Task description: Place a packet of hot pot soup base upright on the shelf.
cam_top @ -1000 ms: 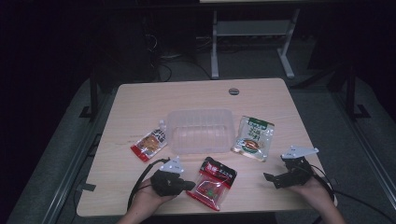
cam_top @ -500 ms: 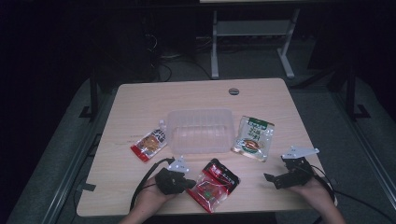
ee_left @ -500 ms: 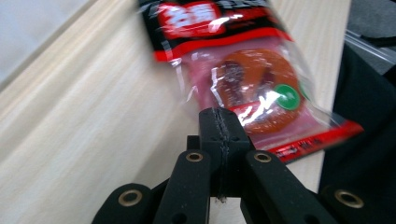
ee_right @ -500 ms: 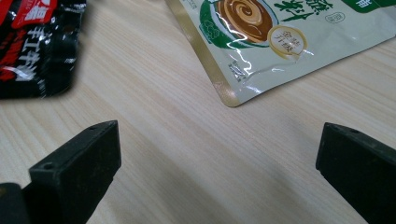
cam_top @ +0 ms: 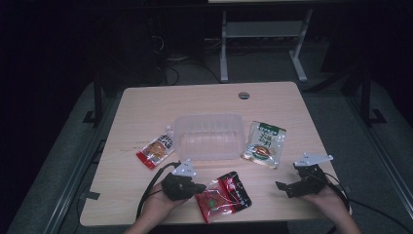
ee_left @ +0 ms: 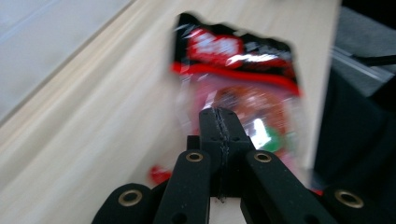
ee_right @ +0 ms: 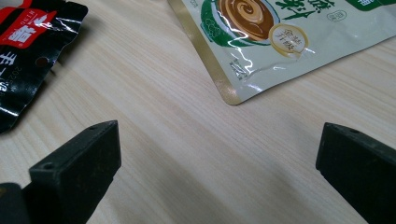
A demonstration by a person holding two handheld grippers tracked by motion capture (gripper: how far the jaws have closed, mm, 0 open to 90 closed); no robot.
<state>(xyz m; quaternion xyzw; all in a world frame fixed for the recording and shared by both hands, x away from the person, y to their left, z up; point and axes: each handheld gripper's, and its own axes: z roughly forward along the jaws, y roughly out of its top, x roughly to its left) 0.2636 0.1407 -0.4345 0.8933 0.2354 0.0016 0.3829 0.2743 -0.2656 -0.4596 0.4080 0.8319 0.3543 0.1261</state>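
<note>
A red and black snack packet point(cam_top: 226, 196) lies near the table's front edge, its left end between the jaws of my left gripper point(cam_top: 197, 187). In the left gripper view the jaws of the left gripper point(ee_left: 219, 114) are pressed together on the near edge of the packet point(ee_left: 233, 51), which is blurred. My right gripper point(cam_top: 287, 176) rests at the front right, jaws wide apart with bare wood between them. In the right gripper view my right gripper point(ee_right: 219, 154) faces a green and white sauce packet point(ee_right: 280, 32), with the red and black packet point(ee_right: 28, 42) at the left.
A clear plastic container point(cam_top: 209, 136) stands mid-table. The green and white packet point(cam_top: 264, 144) lies to its right, an orange and red packet point(cam_top: 157, 150) to its left. A round cable hole point(cam_top: 244, 95) sits near the table's far edge. Cables trail from both grippers.
The left gripper has shifted slightly with the red and black packet, whose left end has turned a little. The right gripper has stayed still.
</note>
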